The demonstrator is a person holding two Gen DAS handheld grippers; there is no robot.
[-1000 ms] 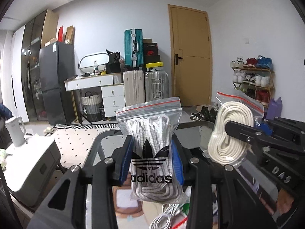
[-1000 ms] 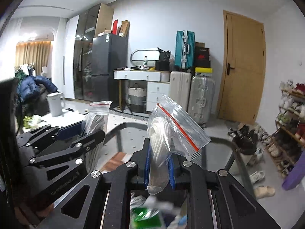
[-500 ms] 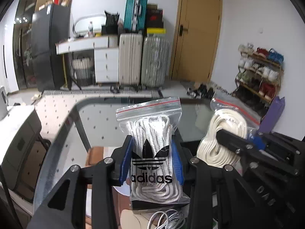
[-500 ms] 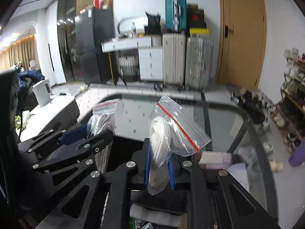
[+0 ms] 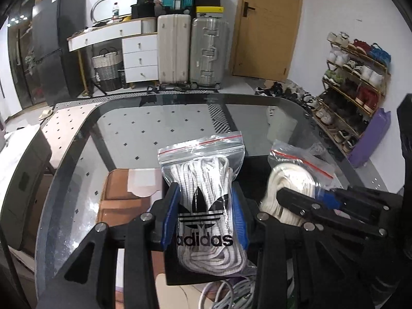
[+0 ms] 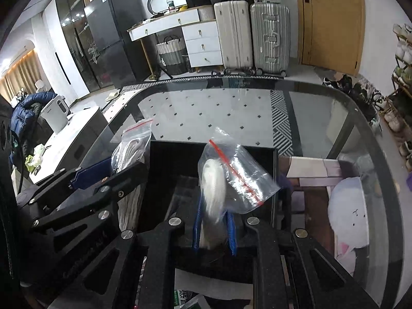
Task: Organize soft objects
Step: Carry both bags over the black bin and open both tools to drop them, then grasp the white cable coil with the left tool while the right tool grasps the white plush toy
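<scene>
Left gripper (image 5: 204, 221), black frame with blue pads: clamped on a clear zip bag of white-grey laces printed with a black adidas logo (image 5: 204, 198). Bag stands upright between the pads, red-striped seal on top, lower end bulging out below.

Right gripper (image 6: 213, 228), same build: pinched narrow on a clear zip bag holding a coil of thick white cord (image 6: 221, 180). Coil sits between the pads; the loose top of the bag with its red seal flops to the right. Some motion blur on the cord.

Landmark: open black box (image 6: 180, 159) on the dark glass table (image 6: 322, 108). Both bags are held over the box, the cord bag above its middle, the laces bag toward its left wall. In the left wrist view the cord bag sits just beside the laces bag, on its right, not touching as far as can be seen.

Right of the box: a white rounded item (image 6: 347, 219) under the glass. Near side of the box: white cable (image 5: 226, 291). Left of the box: brown board (image 5: 121, 200) beneath the glass.
</scene>
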